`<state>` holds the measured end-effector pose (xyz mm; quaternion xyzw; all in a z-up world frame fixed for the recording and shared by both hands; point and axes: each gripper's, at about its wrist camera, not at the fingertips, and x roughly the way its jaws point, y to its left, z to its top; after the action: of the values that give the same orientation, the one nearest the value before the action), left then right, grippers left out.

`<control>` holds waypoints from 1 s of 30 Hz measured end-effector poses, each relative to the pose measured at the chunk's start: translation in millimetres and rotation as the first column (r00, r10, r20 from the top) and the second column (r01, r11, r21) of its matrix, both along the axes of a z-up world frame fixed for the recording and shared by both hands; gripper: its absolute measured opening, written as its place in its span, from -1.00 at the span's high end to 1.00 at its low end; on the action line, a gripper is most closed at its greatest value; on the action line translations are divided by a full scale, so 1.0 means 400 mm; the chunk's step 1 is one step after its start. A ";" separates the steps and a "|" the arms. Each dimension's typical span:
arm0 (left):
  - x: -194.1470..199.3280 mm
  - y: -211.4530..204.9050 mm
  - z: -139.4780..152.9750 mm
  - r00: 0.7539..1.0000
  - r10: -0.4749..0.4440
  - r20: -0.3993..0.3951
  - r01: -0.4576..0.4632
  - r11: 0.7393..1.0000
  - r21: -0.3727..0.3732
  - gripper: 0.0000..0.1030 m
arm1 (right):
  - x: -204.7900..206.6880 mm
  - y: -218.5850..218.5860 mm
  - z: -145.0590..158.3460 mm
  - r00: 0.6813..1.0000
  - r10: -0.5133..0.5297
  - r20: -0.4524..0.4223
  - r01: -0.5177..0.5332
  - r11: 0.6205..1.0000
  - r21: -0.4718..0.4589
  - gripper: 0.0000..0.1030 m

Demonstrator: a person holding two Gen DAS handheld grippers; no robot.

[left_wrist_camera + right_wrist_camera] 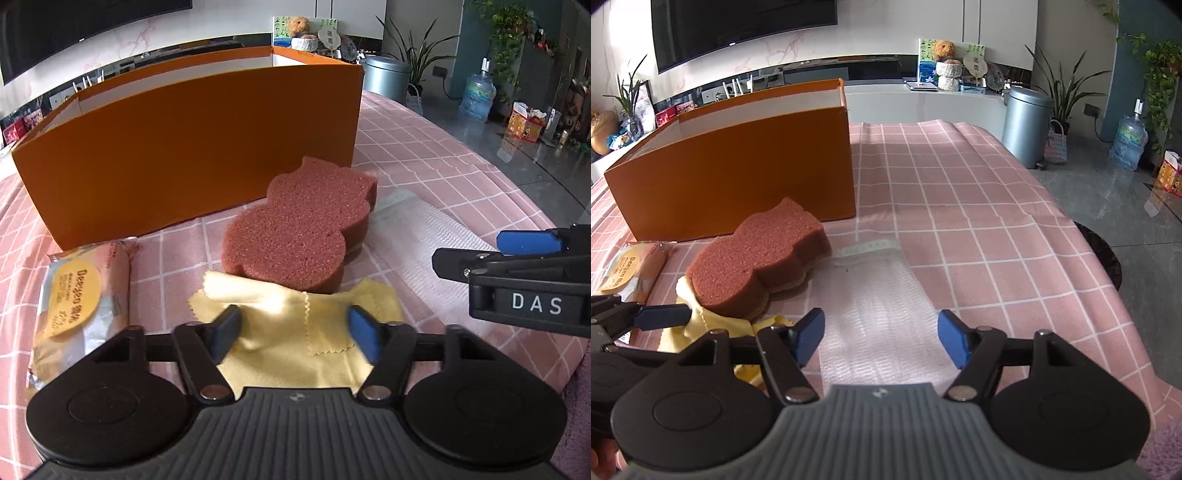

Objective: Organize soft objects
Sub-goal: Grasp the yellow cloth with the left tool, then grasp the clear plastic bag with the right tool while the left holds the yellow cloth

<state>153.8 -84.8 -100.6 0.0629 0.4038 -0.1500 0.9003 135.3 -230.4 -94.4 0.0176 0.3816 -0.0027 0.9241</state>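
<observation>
The wrapped packet lies at 9 o'clock. The left gripper is spread over the yellow cloth. The sponge points its long axis toward 1 o'clock, at the orange box. The right gripper is spread above the white mesh bag; the tablecloth is free toward 2 o'clock.

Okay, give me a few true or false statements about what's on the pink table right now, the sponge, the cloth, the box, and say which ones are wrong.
1. The brown sponge lies partly on the yellow cloth. True.
2. The orange box has a lid on it. False: its top is open.
3. The left gripper is clamped on the sponge. False: its jaws stand open over the cloth.
4. The right gripper stands open over the clear plastic bag. True.
</observation>
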 end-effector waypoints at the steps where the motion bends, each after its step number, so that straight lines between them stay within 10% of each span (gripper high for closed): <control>1: -0.002 0.004 0.003 1.000 -0.009 -0.001 0.009 1.000 0.001 -0.02 | -0.002 0.001 -0.002 1.000 0.007 0.001 -0.007 1.000 -0.001 -0.38; 5: -0.016 0.023 0.013 0.999 -0.038 -0.004 0.038 0.999 0.035 0.77 | 0.013 0.017 -0.010 0.998 0.057 -0.002 -0.057 0.998 -0.020 -0.60; 12: -0.018 0.102 0.026 0.998 0.021 -0.062 -0.021 1.000 -0.004 0.92 | 0.055 0.005 -0.032 0.997 0.080 -0.019 -0.081 0.996 -0.034 -0.76; 15: -0.016 0.097 0.026 0.998 0.024 -0.059 -0.024 1.000 -0.003 0.78 | 0.076 -0.007 -0.047 0.997 0.070 -0.045 -0.070 0.997 0.011 -0.76; 20: -0.035 0.079 0.034 0.999 -0.032 -0.021 0.032 0.999 -0.017 -0.52 | 0.078 0.018 -0.064 0.994 0.099 -0.051 -0.100 0.995 -0.021 -0.48; 28: -0.018 0.047 0.006 0.999 -0.035 -0.030 0.036 0.999 0.034 -0.59 | 0.037 0.076 -0.055 0.980 0.197 -0.029 -0.199 0.978 -0.065 0.92; 30: -0.019 0.045 0.006 0.999 -0.047 -0.018 0.047 0.998 0.030 -0.42 | 0.026 0.082 -0.050 0.982 0.187 -0.034 -0.189 0.979 -0.073 0.99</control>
<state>146.3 -66.7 -98.2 0.0847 0.4121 -0.1656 0.8919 145.9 -197.5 -114.4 -0.0534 0.3937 0.0698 0.9150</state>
